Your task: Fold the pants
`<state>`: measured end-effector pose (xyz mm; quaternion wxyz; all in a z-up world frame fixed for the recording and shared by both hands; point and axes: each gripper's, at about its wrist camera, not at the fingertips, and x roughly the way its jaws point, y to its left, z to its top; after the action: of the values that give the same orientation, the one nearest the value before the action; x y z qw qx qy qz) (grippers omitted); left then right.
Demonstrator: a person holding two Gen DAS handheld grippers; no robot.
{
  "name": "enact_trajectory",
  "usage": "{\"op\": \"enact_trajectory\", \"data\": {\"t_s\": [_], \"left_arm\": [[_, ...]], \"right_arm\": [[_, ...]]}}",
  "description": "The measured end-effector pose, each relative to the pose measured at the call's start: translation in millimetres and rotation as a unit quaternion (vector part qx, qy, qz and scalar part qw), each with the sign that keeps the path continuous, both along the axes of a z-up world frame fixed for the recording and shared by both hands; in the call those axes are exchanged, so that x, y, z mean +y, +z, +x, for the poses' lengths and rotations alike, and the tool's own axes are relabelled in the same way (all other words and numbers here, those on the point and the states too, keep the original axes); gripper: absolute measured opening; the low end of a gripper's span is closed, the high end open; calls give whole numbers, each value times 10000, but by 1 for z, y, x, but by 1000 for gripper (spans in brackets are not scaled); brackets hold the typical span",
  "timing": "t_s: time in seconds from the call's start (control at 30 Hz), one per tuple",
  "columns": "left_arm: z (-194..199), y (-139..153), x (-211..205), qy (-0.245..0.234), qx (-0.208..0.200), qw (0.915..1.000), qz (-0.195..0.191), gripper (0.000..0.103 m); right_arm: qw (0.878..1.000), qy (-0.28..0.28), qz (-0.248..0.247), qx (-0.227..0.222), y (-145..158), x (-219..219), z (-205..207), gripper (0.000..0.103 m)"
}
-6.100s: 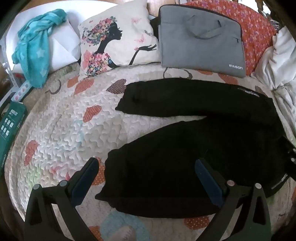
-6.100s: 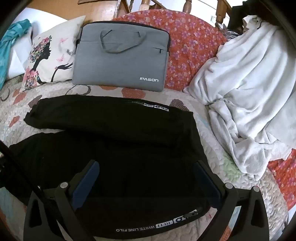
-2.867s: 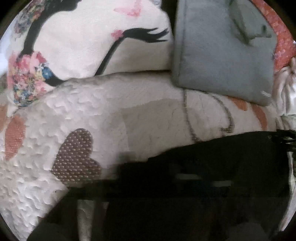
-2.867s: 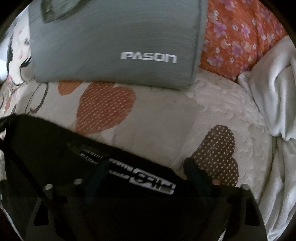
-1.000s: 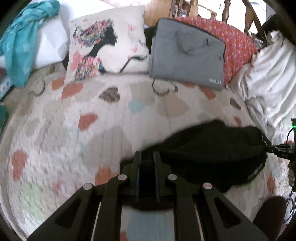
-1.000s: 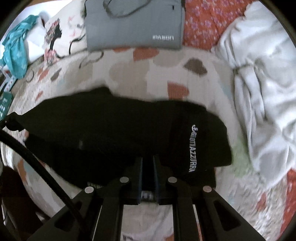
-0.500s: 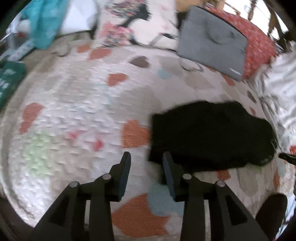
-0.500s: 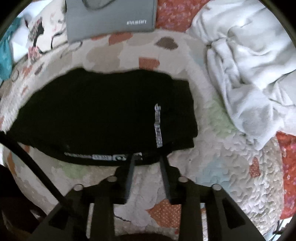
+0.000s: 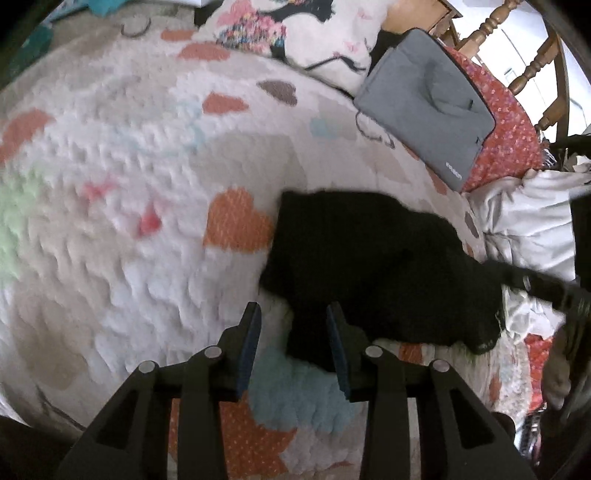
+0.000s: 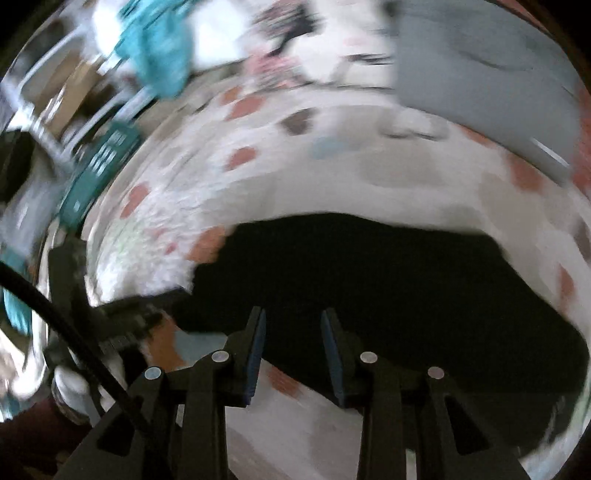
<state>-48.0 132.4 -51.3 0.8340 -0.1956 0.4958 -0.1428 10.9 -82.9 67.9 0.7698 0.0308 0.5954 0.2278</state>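
Note:
The black pants [image 9: 373, 266] lie folded in a compact dark bundle on the heart-patterned quilt [image 9: 122, 184]. My left gripper [image 9: 291, 314] is open and empty, just above the bundle's near left corner. In the blurred right wrist view the pants [image 10: 388, 288] fill the middle. My right gripper [image 10: 291, 319] is open and empty over their near edge. Whether either gripper touches the cloth I cannot tell.
A grey laptop bag [image 9: 424, 96] leans on a red floral cushion [image 9: 509, 136] at the back. A printed pillow [image 9: 295, 33] lies beside it. White bedding [image 9: 528, 218] is heaped at the right. A teal cloth [image 10: 159, 48] and green box [image 10: 96, 170] sit left.
Both grippers have let go of the pants and opened wider. The folded pants now rest on the quilt. The right gripper has swung sharply to the left, blurring its view.

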Motion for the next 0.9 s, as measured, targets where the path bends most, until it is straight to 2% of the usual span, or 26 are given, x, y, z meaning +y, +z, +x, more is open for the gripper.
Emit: {"op": "enact_trajectory", "data": {"t_s": [0.2,0.27,0.37,0.4,0.5,0.53,0.6,0.73,0.83,0.9], "left_arm": [[-3,-5,5,-35,-53,10000,-37,35],[-4,-7,6,-61,-77,9999,-50,35],[-3,-9,6,-93,-89,9999,-65,35],[-3,-10,6,-84,-84,9999,-85,35],[-2,-11,6,-60,-82,9999,-125,33],[-2,-10,7,-46,-85,9999,-115,24],[1,-12,9,-43,-22,9997,-244,16],[4,-11,18,113,16,9980,-623,16],[6,-7,16,159,-44,9982,-583,16],[6,-6,14,163,-64,9988,-467,16]], "right_arm": [[9966,543,-136,599,-41,83,33,34],[9939,486,-125,986,-55,98,38,34],[9897,231,-409,1351,-78,113,47,34],[9891,187,-532,1363,-81,116,48,32],[9899,83,-737,1208,-85,121,45,18],[9910,78,-722,1125,-81,119,44,9],[9933,44,-614,982,-67,115,40,7],[9975,-107,-364,604,-36,110,48,7],[9973,-263,-326,595,-39,109,69,7],[9966,-302,-358,678,-52,117,80,7]]}}
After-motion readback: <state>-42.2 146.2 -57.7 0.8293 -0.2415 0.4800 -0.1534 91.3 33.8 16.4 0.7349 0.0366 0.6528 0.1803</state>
